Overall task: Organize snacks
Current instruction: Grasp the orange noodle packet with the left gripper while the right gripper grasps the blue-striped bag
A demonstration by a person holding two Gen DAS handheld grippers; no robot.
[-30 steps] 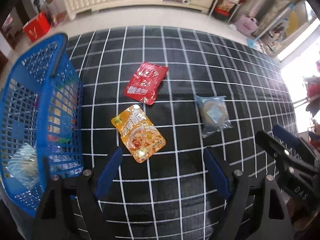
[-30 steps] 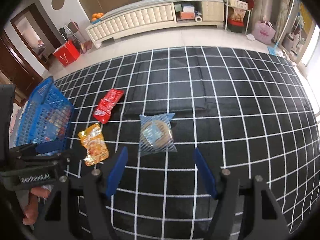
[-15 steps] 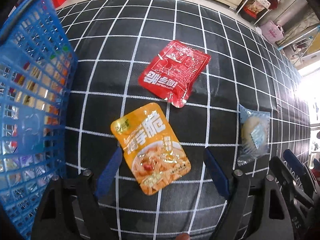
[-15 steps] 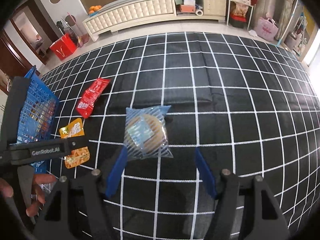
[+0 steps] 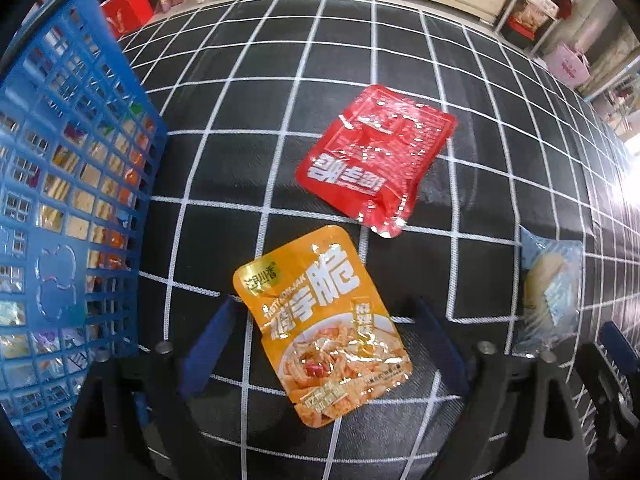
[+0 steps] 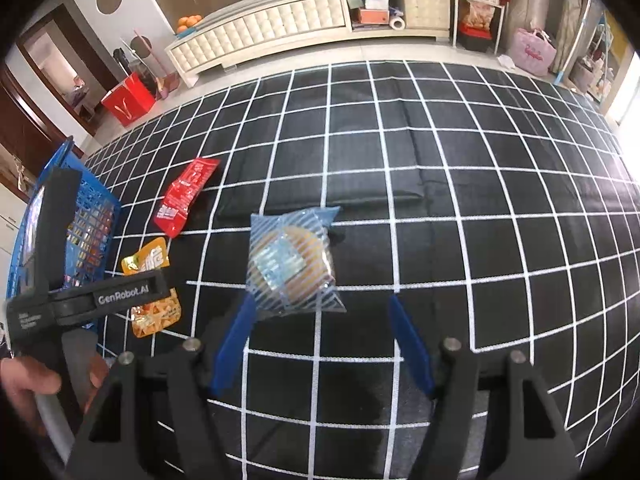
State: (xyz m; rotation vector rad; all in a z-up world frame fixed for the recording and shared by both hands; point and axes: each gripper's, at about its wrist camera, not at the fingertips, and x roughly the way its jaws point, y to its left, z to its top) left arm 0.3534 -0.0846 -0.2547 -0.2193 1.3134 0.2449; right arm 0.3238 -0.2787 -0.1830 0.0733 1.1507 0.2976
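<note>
Claws (image 5: 326, 330) (image 6: 320, 320) spread – straddling orange packet (image 5: 320, 320), clear pastry packet (image 6: 290, 264).

Black grid-lined cloth (image 6: 400, 160) foreground; cream tufted cabinet (image 6: 264, 28) at 12 o'clock, brown door (image 6: 28, 120) at 9, bright window light at 3.

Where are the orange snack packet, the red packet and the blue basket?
orange snack packet (image 5: 320, 320): left wrist view, middle of its printed front.
red packet (image 5: 372, 156): left wrist view, middle of its face.
blue basket (image 5: 76, 184): left wrist view, its mesh wall.
</note>
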